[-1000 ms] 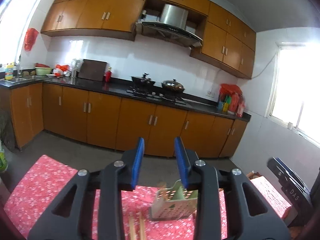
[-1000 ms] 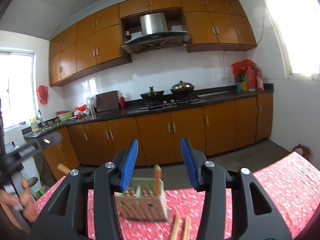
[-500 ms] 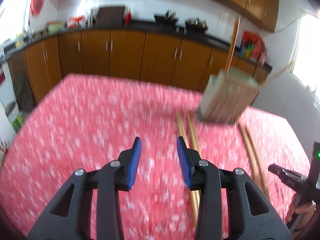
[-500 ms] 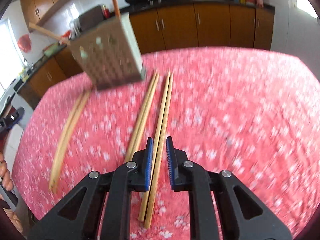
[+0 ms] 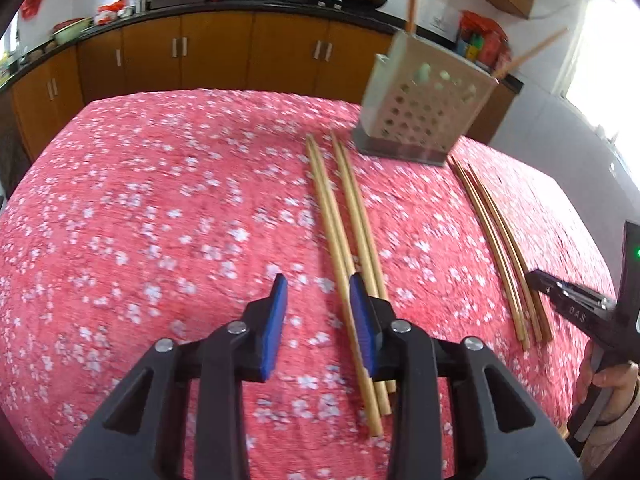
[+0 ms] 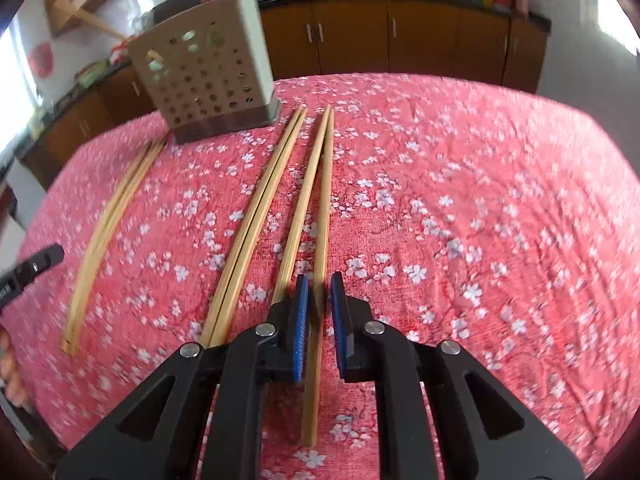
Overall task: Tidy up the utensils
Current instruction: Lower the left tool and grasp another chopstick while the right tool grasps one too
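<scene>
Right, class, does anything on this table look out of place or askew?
Yes. Three pairs of chopsticks lie loose on the red cloth beside the perforated holder, not inside it. One chopstick in the holder leans out at a slant.

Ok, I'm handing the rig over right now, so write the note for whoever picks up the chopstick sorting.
Right hand-held gripper: jaws have just closed, now shut on one chopstick that lies flat on the red tablecloth.
Left hand-held gripper: open, jaws have just been narrowing, with a chopstick pair beside its right pad. Nothing is pressed.
Utensil holder: upright at the far side, with a couple of sticks already in it.
Left to do: the loose chopsticks on the cloth all go into the holder.
</scene>
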